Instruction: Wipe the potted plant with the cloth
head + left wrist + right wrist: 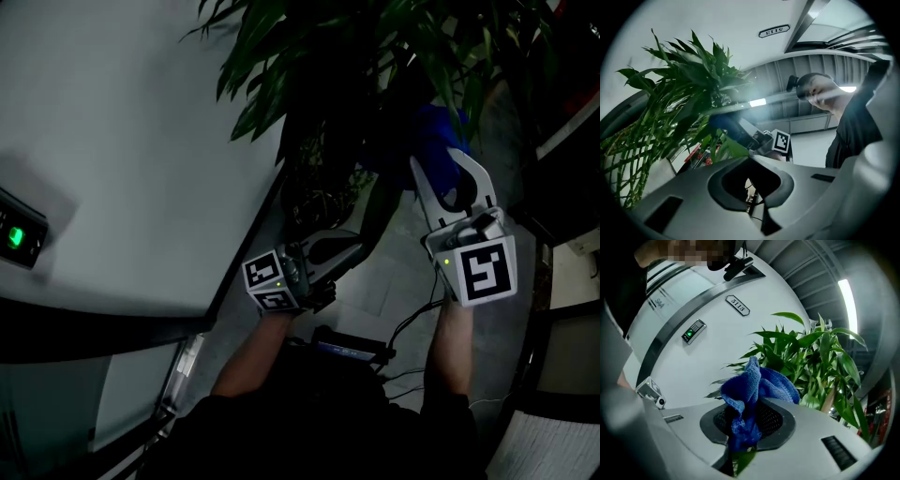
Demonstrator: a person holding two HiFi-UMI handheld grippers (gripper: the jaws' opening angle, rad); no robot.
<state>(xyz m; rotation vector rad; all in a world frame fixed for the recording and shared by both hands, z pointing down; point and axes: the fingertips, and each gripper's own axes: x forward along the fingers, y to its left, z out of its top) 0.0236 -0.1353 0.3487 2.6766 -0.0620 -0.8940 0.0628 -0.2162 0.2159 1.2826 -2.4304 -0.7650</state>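
The right hand-held gripper [751, 423] is clamping a crumpled blue microfibre cloth [754, 384], apparently with a leaf [742, 462] of the green potted plant [820, 363] caught underneath. The left hand-held gripper [752, 172] is hovering closed and empty. Tugging risks tearing that leaf.

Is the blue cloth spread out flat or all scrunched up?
Scrunched up: the blue cloth bulges in folds from the right tongs, which pinch it.

Potted plant [375, 56]: crown cut off by the head view's top edge; pot lost in shadow under the leaves.
Cloth [427, 131]: half screened by the plant's leaves, lower end buried between the right gripper [436, 161] jaws.
Left gripper [349, 246]: tips swallowed by darkness below the plant.
Red items [696, 152]: behind the plant's stems, too blurred to identify.
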